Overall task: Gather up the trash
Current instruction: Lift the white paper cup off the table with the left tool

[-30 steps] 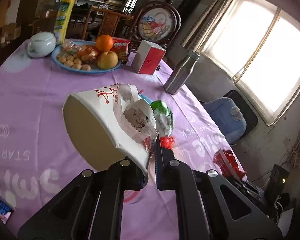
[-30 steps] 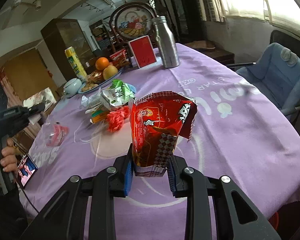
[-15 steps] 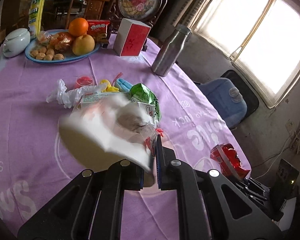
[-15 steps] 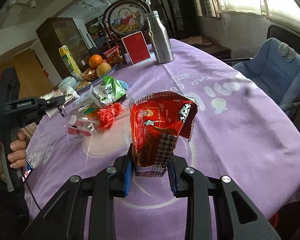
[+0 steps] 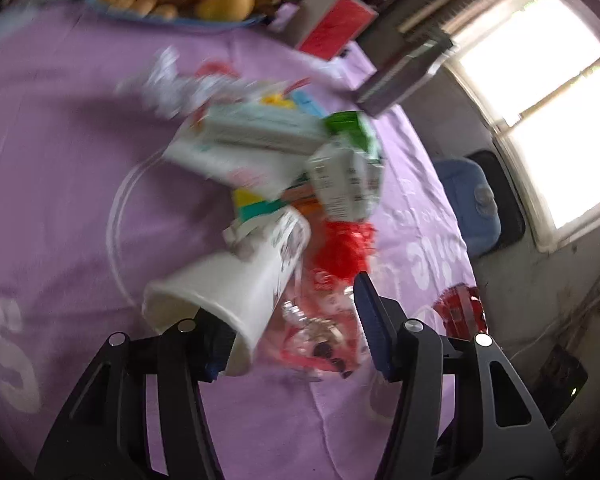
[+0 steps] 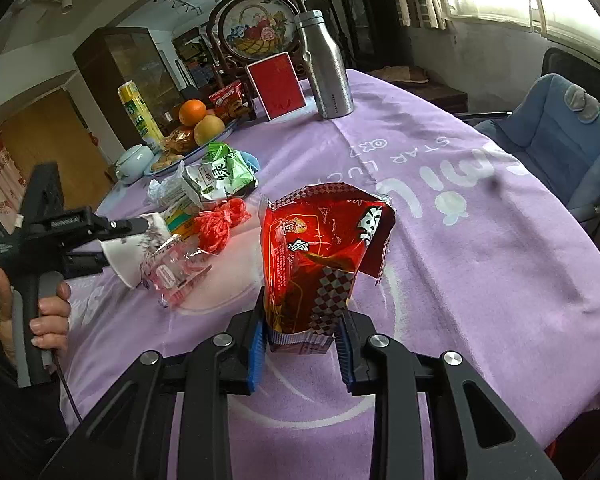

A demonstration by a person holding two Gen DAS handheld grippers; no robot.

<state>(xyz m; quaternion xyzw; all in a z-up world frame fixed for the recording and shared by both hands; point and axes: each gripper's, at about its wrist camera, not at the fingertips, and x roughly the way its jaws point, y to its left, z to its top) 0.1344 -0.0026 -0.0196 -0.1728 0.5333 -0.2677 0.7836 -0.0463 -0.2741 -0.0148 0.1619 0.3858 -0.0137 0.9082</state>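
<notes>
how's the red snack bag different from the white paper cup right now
The red snack bag stands upright with its torn mouth up, clamped between the right tongs; the white paper cup lies tipped on its side at the trash pile, between the left tongs, whose jaws have just been opening. Bag: glossy, crinkled; cup: plain, stiff.

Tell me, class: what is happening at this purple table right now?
A person is gathering trash with two hand-held tongs. The right tongs grip an upright, open red snack bag. The left tongs have just been opening, with a white paper cup and a clear plastic wrapper between their jaws, beside the litter pile on the purple tablecloth.
</notes>
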